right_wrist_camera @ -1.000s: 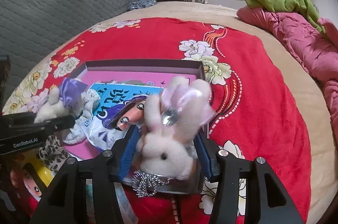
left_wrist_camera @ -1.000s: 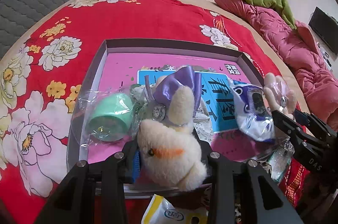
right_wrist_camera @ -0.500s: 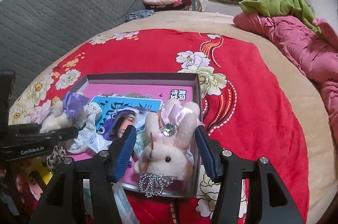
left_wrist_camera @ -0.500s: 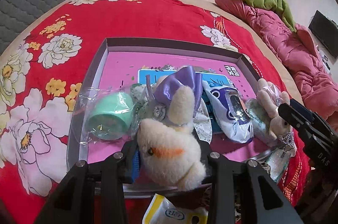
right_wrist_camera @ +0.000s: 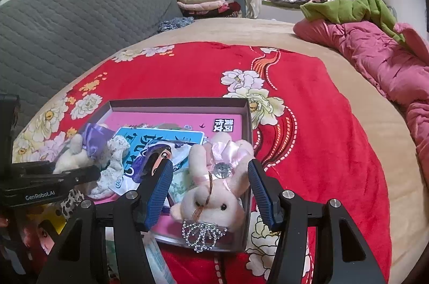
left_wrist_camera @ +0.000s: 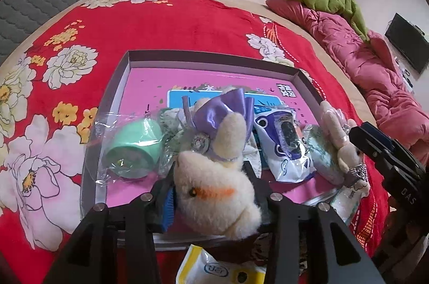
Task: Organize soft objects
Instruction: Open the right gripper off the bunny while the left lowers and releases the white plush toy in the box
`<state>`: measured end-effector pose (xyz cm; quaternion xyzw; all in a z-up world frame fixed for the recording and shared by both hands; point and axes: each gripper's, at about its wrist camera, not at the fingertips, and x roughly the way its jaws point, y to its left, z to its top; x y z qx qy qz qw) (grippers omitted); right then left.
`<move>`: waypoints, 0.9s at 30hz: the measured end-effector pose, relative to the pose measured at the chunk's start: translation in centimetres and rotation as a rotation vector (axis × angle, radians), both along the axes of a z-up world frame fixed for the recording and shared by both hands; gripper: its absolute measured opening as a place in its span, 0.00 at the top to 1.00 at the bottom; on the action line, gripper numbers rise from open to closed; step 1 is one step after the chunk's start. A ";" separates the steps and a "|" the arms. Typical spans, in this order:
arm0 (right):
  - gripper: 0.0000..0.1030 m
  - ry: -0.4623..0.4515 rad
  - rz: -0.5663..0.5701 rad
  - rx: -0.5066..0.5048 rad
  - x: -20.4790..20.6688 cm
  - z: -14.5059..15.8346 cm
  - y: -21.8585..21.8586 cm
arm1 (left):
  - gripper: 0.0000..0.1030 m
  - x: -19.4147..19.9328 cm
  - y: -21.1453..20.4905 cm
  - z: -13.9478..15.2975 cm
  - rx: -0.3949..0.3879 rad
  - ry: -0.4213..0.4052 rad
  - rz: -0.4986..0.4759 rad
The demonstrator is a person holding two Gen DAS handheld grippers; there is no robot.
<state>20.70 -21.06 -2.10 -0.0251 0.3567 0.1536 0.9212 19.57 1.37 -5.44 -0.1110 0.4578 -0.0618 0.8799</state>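
My left gripper is shut on a cream plush rabbit with a purple bow, held over the near edge of a shallow box with a pink printed bottom. My right gripper is open; a pink plush rabbit with a pink bow lies between its blue pads in the box's near right corner, untouched. The pink rabbit also shows in the left wrist view. The cream rabbit shows in the right wrist view.
In the box lie a mint green item in clear wrap, a purple and white packet and a floral cloth item. A yellow packet lies by the box. The box rests on a red flowered blanket. Pink bedding lies at the right.
My right gripper lowered the pink rabbit into the box's right corner and opened, letting it go. My left gripper kept its hold on the cream rabbit and barely moved.
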 end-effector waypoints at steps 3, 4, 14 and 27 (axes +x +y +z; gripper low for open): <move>0.42 -0.007 -0.005 0.004 0.0 0.2 -0.1 | 0.53 -0.1 -0.1 0.1 -0.003 -0.007 -0.004; 0.42 -0.009 -0.007 0.006 -0.1 0.2 -0.2 | 0.53 -0.1 -0.1 0.2 -0.003 -0.008 -0.006; 0.39 -0.026 -0.006 0.019 -0.2 0.6 -0.2 | 0.47 -0.4 0.1 0.9 -0.025 -0.034 -0.017; 0.32 -0.052 -0.001 0.018 -0.6 1.1 -0.1 | 0.46 -1.3 0.5 2.5 -0.023 -0.093 0.000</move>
